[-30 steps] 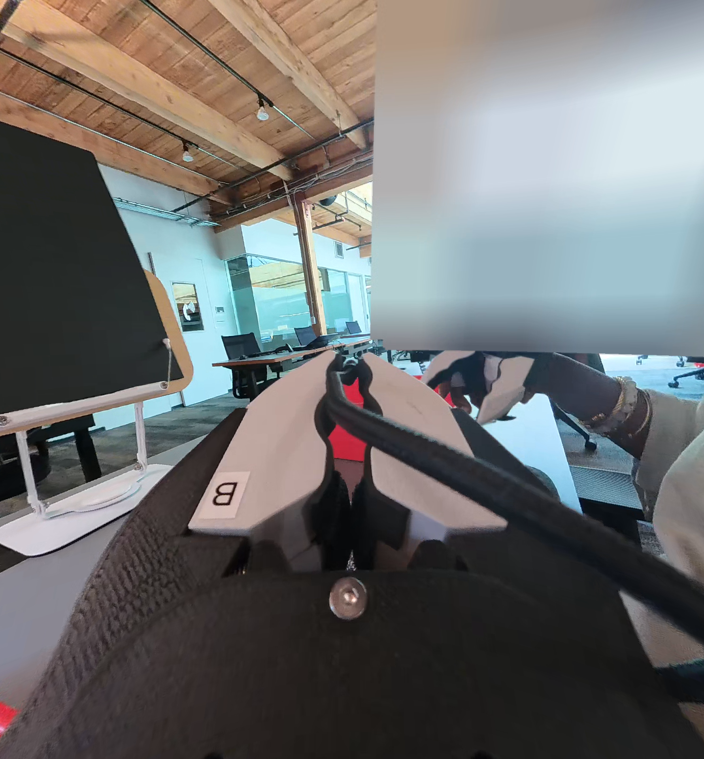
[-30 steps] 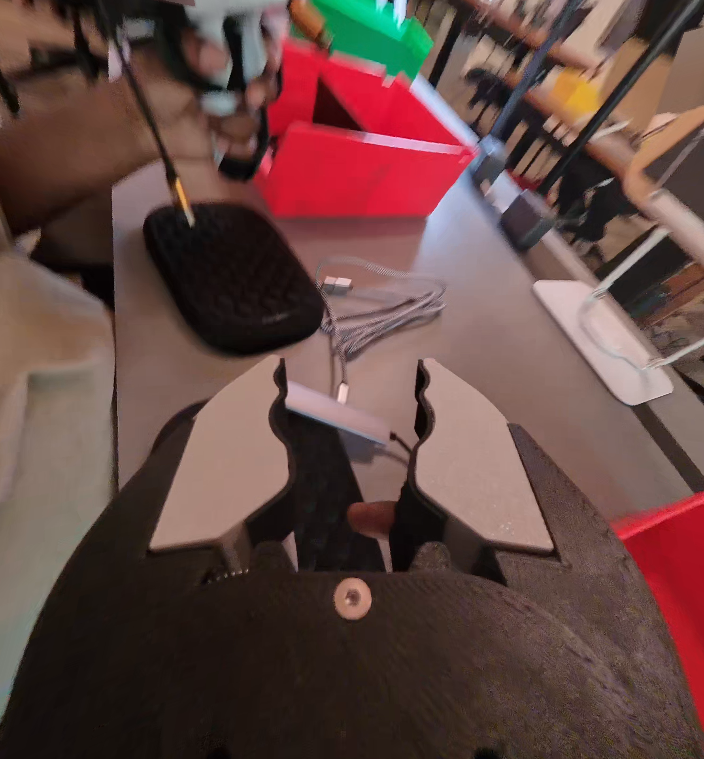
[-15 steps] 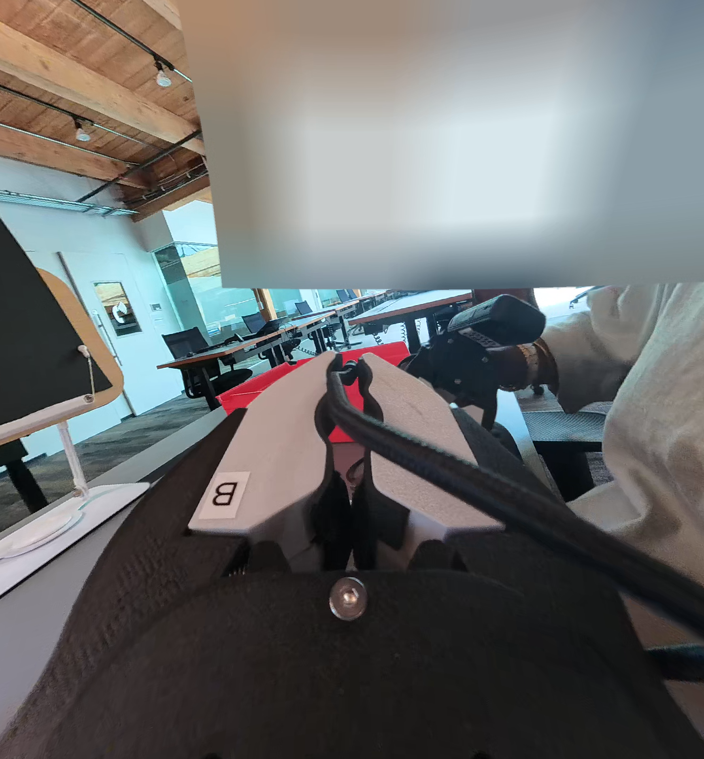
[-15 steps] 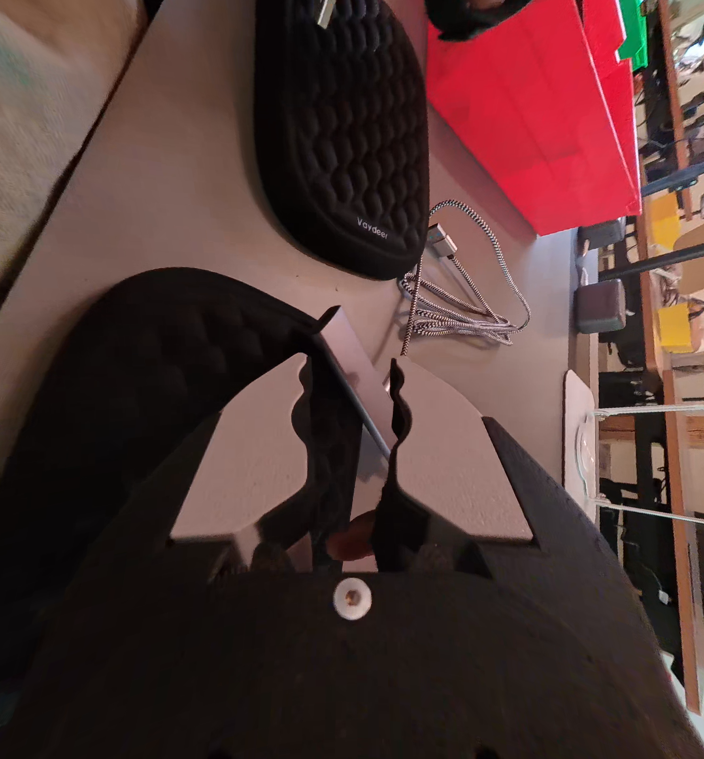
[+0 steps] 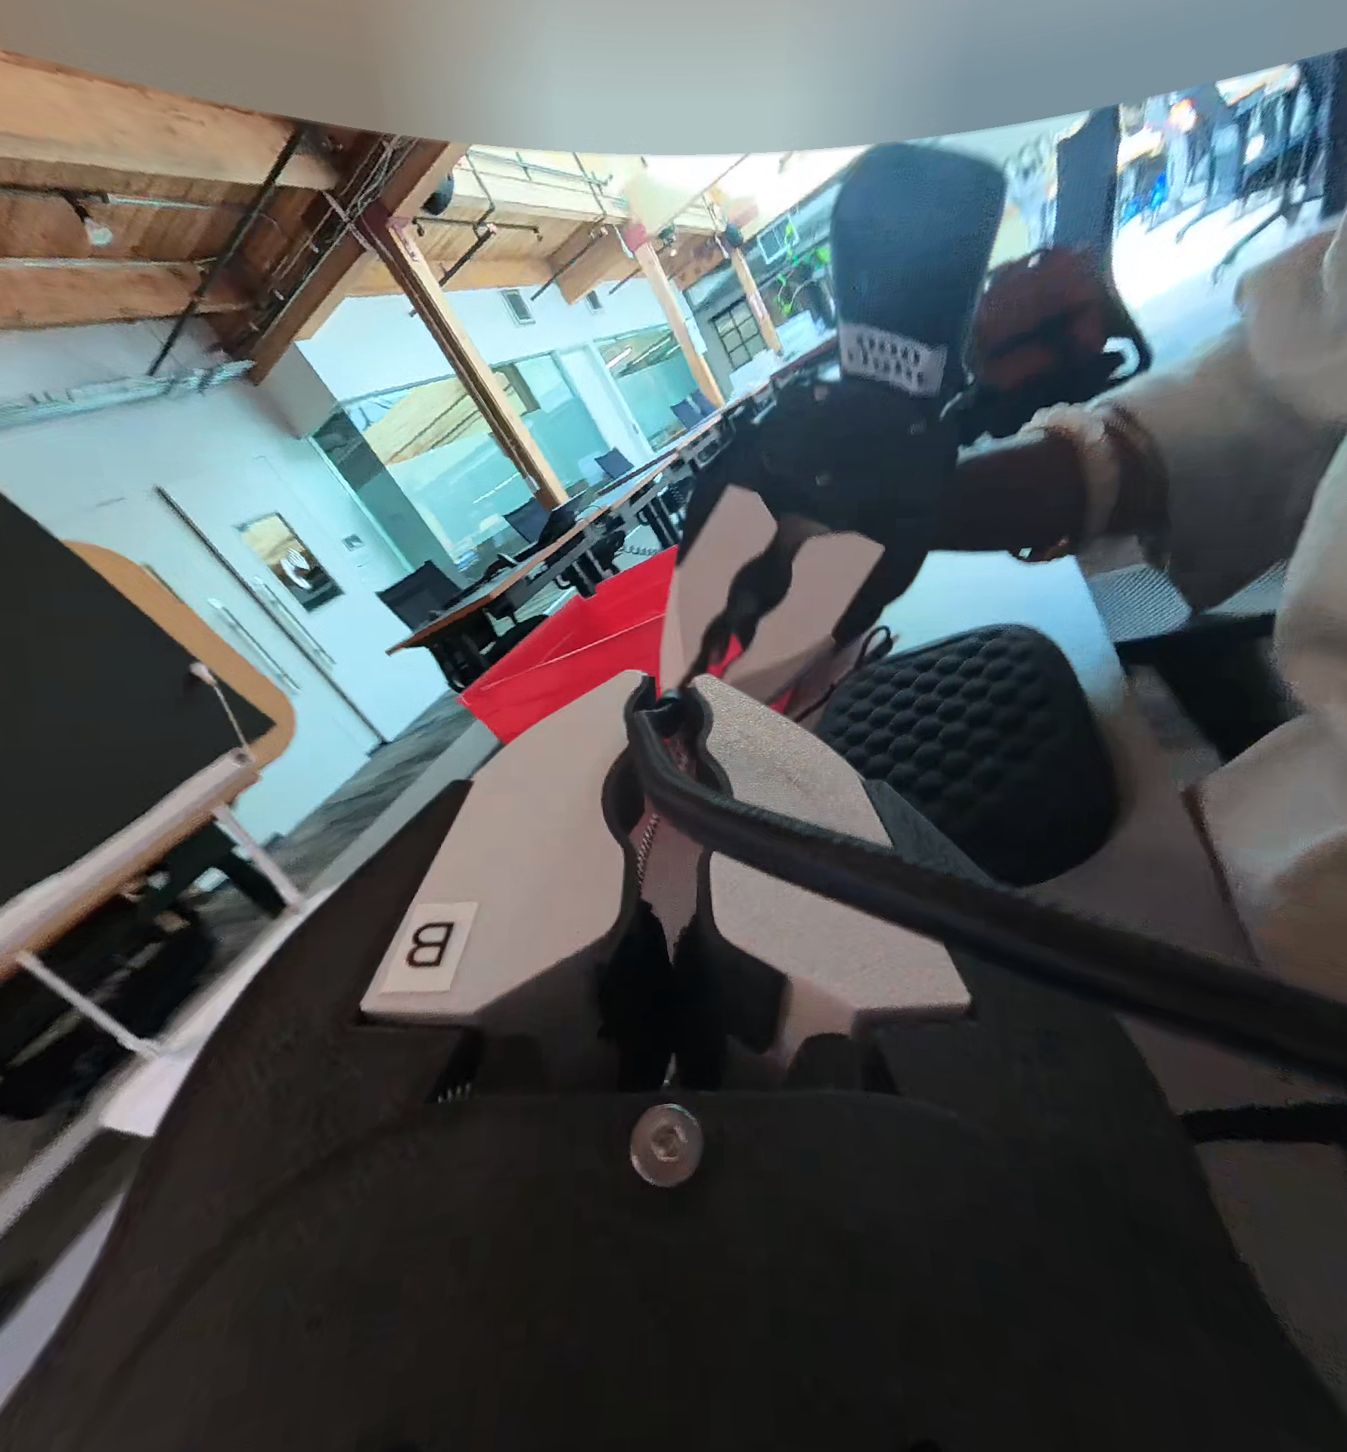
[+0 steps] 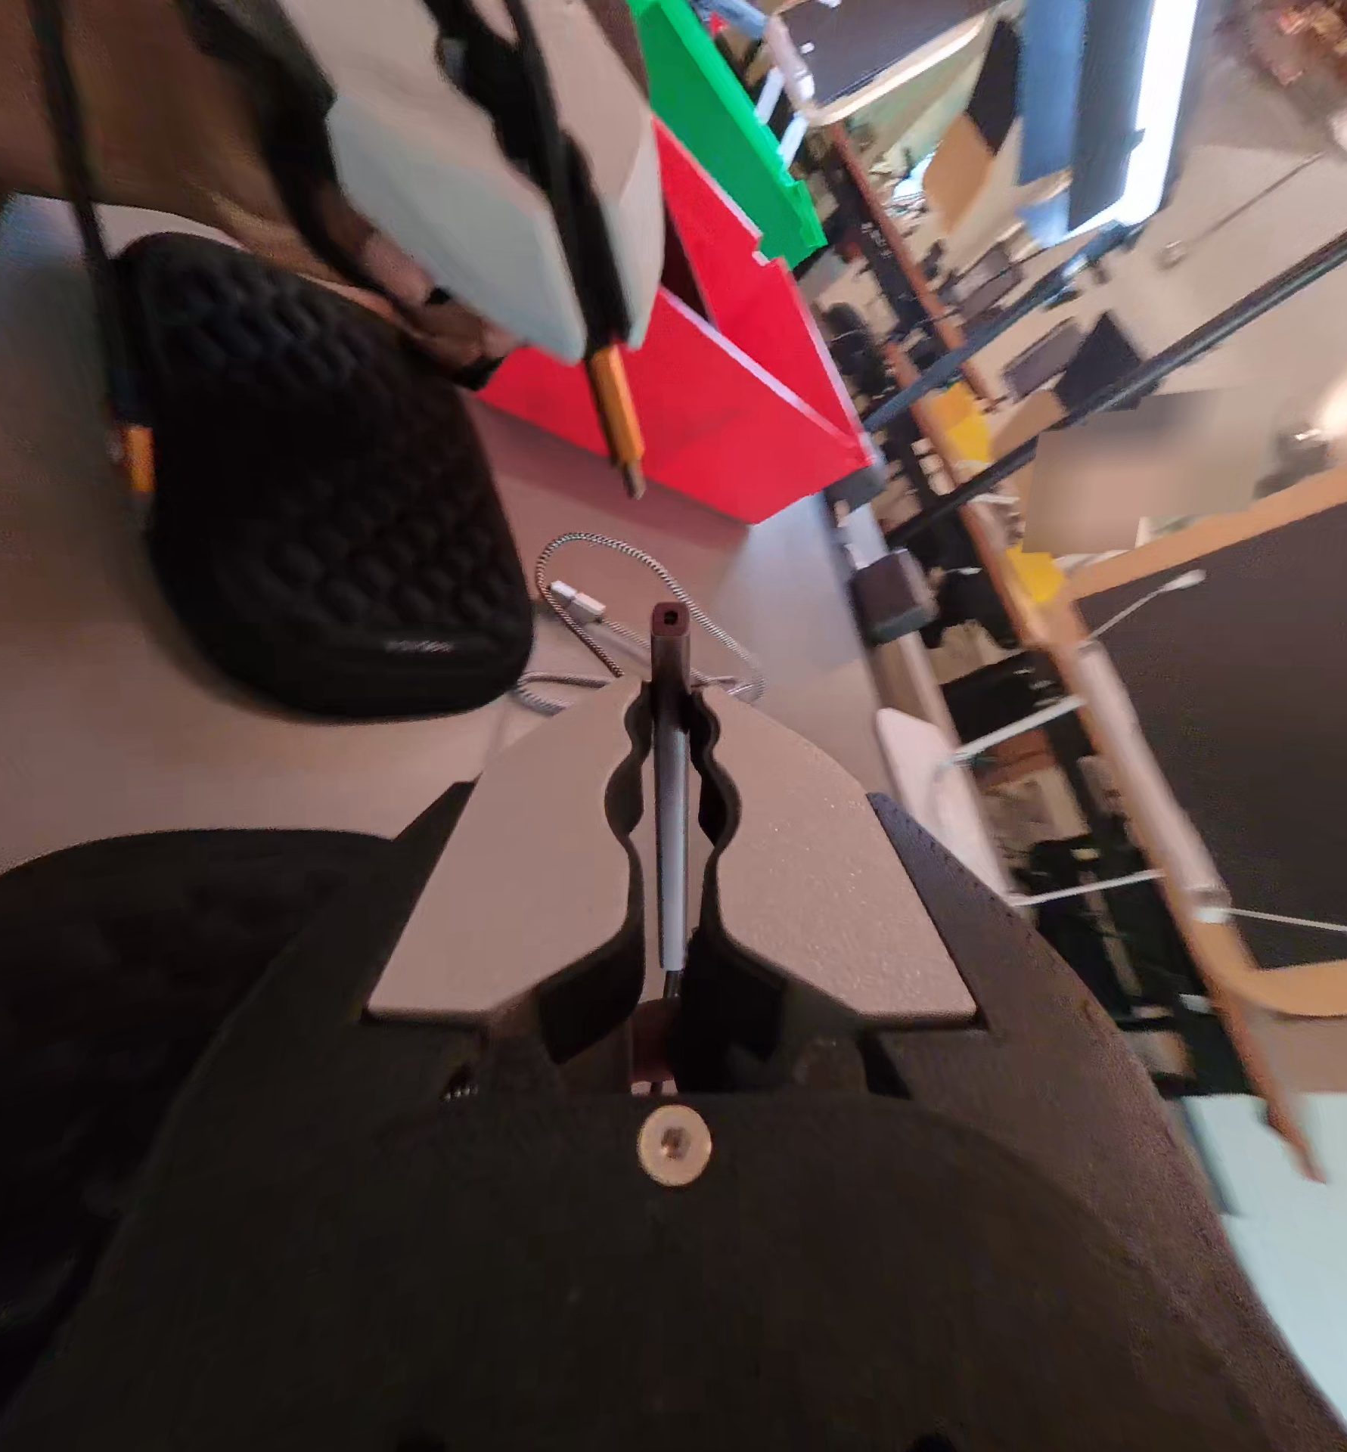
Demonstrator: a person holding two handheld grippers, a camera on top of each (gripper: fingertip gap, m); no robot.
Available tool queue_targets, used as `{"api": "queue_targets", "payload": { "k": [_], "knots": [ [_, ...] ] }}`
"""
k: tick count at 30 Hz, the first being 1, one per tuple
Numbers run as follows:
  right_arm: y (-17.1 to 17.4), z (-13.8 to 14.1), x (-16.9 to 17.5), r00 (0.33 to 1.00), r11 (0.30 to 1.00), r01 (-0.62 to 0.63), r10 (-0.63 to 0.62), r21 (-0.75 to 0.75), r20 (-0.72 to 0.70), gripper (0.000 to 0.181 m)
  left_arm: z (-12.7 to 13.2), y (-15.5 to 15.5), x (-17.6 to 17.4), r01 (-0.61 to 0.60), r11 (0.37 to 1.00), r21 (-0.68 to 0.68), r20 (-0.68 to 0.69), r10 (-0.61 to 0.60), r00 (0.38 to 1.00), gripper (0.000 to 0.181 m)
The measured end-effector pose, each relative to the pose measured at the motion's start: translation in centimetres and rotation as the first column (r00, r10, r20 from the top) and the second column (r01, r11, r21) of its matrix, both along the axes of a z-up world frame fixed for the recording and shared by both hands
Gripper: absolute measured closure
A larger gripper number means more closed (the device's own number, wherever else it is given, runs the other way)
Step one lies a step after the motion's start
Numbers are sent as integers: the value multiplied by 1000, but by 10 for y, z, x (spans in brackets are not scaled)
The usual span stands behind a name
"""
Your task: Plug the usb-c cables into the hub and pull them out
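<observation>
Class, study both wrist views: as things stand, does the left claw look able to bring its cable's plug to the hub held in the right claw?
Probably yes. The left claw grips the black cable, its orange plug sticking out free. The right claw clamps the hub, port end exposed. Only open air shows between them.

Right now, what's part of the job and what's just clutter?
Job:
hub, clamped in right hand-held gripper
black cable, clamped in left hand-held gripper; its orange plug
braided cable, loose on table

Clutter:
black pad
red bin
green bin
</observation>
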State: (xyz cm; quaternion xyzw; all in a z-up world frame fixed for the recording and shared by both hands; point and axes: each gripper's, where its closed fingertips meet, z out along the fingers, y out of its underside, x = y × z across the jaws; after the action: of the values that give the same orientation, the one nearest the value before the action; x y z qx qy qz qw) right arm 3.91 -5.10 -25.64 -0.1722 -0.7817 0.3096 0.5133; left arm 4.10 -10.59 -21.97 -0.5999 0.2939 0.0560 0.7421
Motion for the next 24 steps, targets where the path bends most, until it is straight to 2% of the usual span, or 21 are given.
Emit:
{"api": "queue_targets", "payload": {
  "k": [4,7,13,17,24],
  "knots": [
    [-11,25,-2,987,976,86,-55,202,-153,173,12,-3,13,-52,992,114,-169,71,983,177],
    [-21,29,3,976,954,81,-18,290,-216,174,14,-5,22,-52,990,129,-253,84,964,177],
    [-26,32,13,974,950,46,27,310,-224,174,11,-10,31,-3,991,131,-343,49,938,176],
    [-27,29,15,977,943,39,34,331,-211,173,8,-9,33,-21,992,124,-406,70,911,176],
    [-33,25,17,980,946,1,64,325,-188,174,7,-13,39,19,991,131,-426,39,904,176]
  ]
}}
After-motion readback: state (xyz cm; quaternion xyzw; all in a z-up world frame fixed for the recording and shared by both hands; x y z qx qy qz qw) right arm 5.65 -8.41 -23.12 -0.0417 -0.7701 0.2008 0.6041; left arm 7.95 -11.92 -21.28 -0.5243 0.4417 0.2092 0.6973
